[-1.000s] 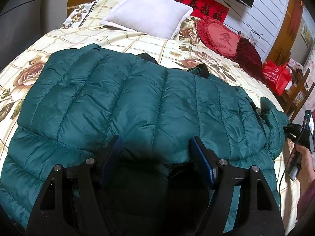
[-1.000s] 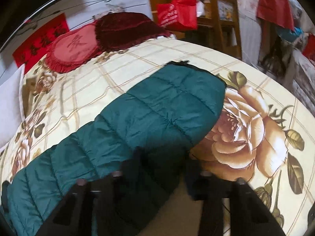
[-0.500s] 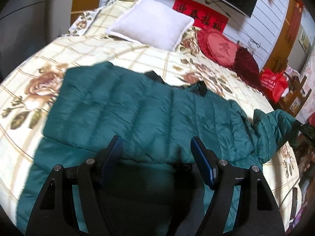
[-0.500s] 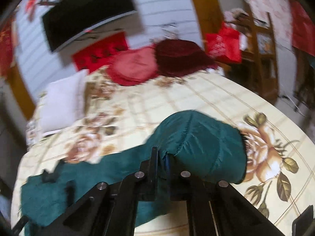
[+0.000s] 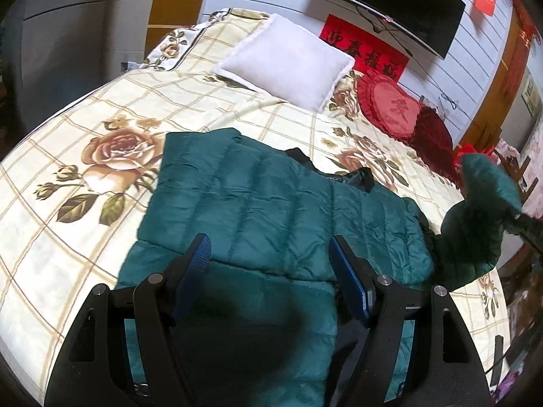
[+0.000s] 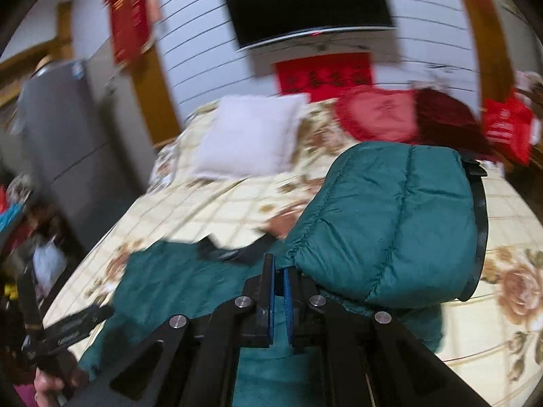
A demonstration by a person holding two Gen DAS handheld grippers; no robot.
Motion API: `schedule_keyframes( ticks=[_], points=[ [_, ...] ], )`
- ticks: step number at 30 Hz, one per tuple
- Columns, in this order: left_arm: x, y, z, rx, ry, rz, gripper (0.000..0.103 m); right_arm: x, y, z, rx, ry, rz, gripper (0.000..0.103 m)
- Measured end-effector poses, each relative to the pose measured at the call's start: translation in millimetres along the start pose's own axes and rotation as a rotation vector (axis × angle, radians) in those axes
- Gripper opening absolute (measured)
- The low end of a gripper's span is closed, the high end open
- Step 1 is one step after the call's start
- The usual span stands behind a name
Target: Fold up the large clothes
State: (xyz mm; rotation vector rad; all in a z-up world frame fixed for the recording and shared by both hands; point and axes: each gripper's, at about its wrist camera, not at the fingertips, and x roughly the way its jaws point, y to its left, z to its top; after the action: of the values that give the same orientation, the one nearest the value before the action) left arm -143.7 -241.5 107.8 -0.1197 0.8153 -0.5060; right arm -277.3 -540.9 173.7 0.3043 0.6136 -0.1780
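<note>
A dark green puffer jacket (image 5: 264, 210) lies spread flat on the flowered bedspread (image 5: 101, 176). My left gripper (image 5: 268, 240) hovers open over its near part, with nothing between the blue pads (image 5: 197, 264). My right gripper (image 6: 278, 264) is shut on the edge of the jacket's sleeve (image 6: 390, 224), whose black-trimmed cuff end stands puffed up above the bed. In the left wrist view that raised sleeve (image 5: 475, 237) hangs at the jacket's right side. The jacket's body (image 6: 176, 288) lies below and left of the right gripper. A hand (image 6: 51, 383) holds the left gripper at the lower left.
A white pillow (image 5: 288, 64), a red heart cushion (image 5: 390, 108) and a dark red cushion (image 5: 431, 135) sit at the head of the bed. A black screen (image 6: 305, 3) hangs on the wall. A grey cabinet (image 6: 64, 129) stands left, a red bag (image 6: 505, 129) right.
The right gripper closed on the sleeve, lifted it off the bed and swung it toward the jacket's body. The left gripper drew back and up, still open.
</note>
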Motion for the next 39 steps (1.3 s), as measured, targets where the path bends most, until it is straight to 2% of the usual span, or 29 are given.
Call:
schedule_keyframes(
  ticks=[4,9,15,18,19,20,22,23,28,30,32,35,39],
  points=[
    [-0.8,11.1,0.5,-0.018,0.004,0.006,0.072,35.3,43.5,-21.0,-0.042,0.075,0.067,0.004],
    [0.5,21.7,1.1,-0.03,0.007,0.019,0.072,78.4,84.6,-51.9,-0.087,0.167,0.103,0.004],
    [3.0,26.5,-1.9,-0.041,0.022,0.019,0.072,117.6,84.1,-79.0,-0.06,0.301,0.097,0.005],
    [4.1,24.0,-3.2,-0.032,0.029,0.01,0.072,108.7,79.2,-79.5,-0.06,0.286,0.109,0.006],
    [4.6,22.9,-3.4,-0.031,0.031,0.006,0.072,101.7,76.5,-78.9,-0.054,0.285,0.124,0.011],
    [4.9,21.6,-3.5,-0.032,0.033,0.002,0.072,97.3,76.8,-78.9,-0.052,0.283,0.132,0.026],
    [5.9,20.3,-3.0,-0.048,0.037,-0.016,0.072,82.7,70.8,-78.5,-0.057,0.271,0.144,0.048],
    [6.1,19.4,-2.9,-0.058,0.038,-0.026,0.072,77.6,68.1,-78.4,-0.061,0.267,0.143,0.051],
    [0.7,10.1,-1.9,-0.079,0.046,-0.064,0.072,49.3,45.9,-76.6,0.001,0.274,0.177,0.051],
    [-6.5,2.0,-1.0,-0.058,0.041,-0.079,0.072,34.5,37.8,-75.0,0.014,0.256,0.158,0.051],
    [-14.5,-8.2,1.2,-0.033,0.031,-0.093,0.072,14.1,22.8,-72.9,0.014,0.228,0.125,0.051],
    [-24.7,-24.2,7.2,-0.019,0.02,-0.128,0.072,-3.1,7.1,-64.4,0.003,0.192,0.017,0.051],
    [-30.9,-55.5,15.0,0.014,0.027,-0.159,0.072,-12.6,-17.1,-51.6,0.048,0.152,-0.082,0.051]
  ],
)
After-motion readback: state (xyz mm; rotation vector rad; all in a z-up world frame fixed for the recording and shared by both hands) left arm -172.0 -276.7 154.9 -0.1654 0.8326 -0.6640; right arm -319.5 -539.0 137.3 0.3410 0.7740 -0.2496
